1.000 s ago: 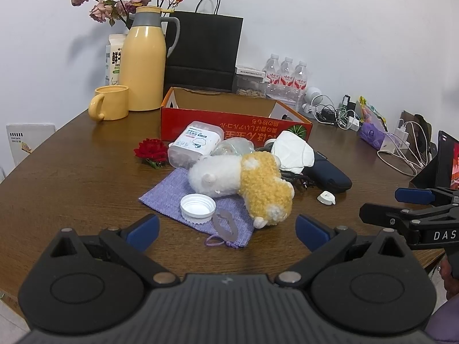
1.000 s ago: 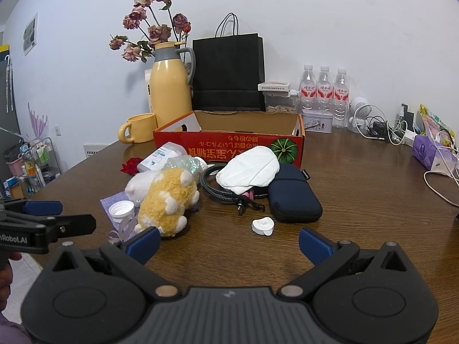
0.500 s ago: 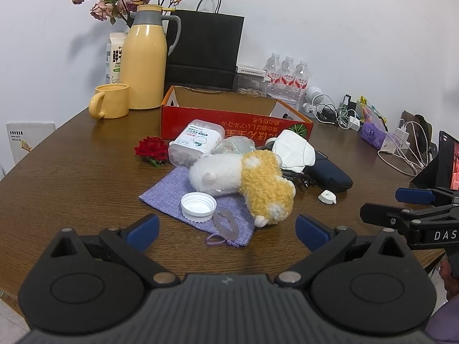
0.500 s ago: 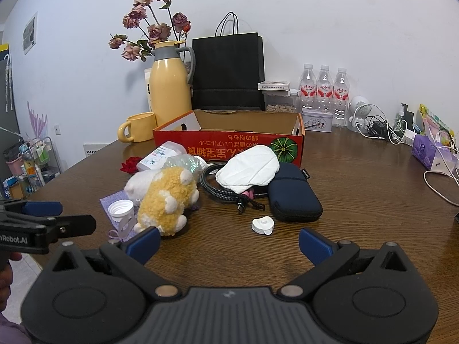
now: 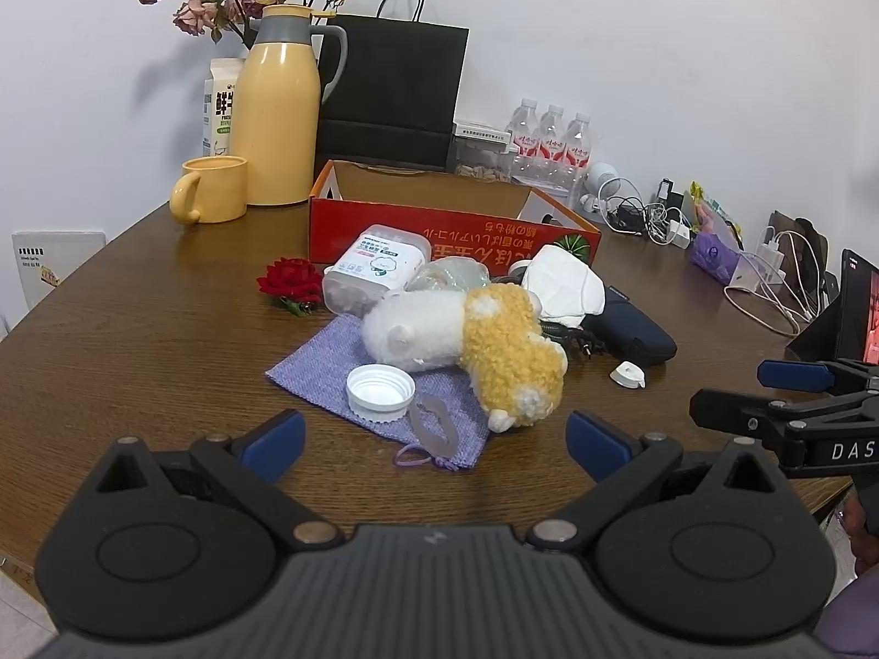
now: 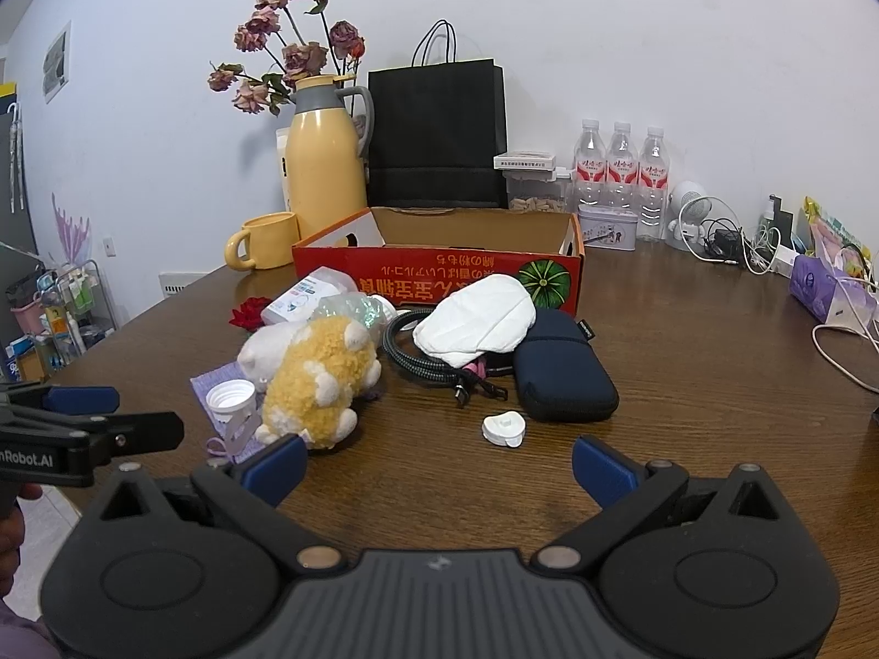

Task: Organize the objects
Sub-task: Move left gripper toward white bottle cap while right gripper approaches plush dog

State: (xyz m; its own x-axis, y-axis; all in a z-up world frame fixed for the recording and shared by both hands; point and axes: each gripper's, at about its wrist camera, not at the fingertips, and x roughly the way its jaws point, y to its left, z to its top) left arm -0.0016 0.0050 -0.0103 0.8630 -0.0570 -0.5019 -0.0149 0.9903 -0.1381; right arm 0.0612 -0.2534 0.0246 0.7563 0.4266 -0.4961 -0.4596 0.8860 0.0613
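Observation:
A pile of loose objects lies on the brown table in front of an open red cardboard box [image 5: 439, 230] [image 6: 439, 269]. A white and yellow plush toy [image 5: 472, 340] [image 6: 318, 379] lies on a purple cloth pouch [image 5: 329, 368] beside a white bottle cap [image 5: 380, 390] [image 6: 231, 398]. Behind are a clear plastic container [image 5: 379, 269], a red fabric rose [image 5: 290, 280], a white mask [image 6: 475, 318], a black cable [image 6: 417, 357], a navy case [image 6: 560, 373] and a small white clip [image 6: 502, 428]. My left gripper [image 5: 437, 439] and right gripper [image 6: 439, 461] are both open and empty, short of the pile.
A yellow thermos [image 5: 274, 110], yellow mug [image 5: 211, 189], black paper bag [image 5: 390, 88] and dried flowers stand behind the box. Water bottles [image 6: 621, 176], chargers and cables [image 5: 769, 280] crowd the back right. The table edge runs near my left gripper.
Both grippers have crept slightly closer to the pile. Nothing on the table has moved.

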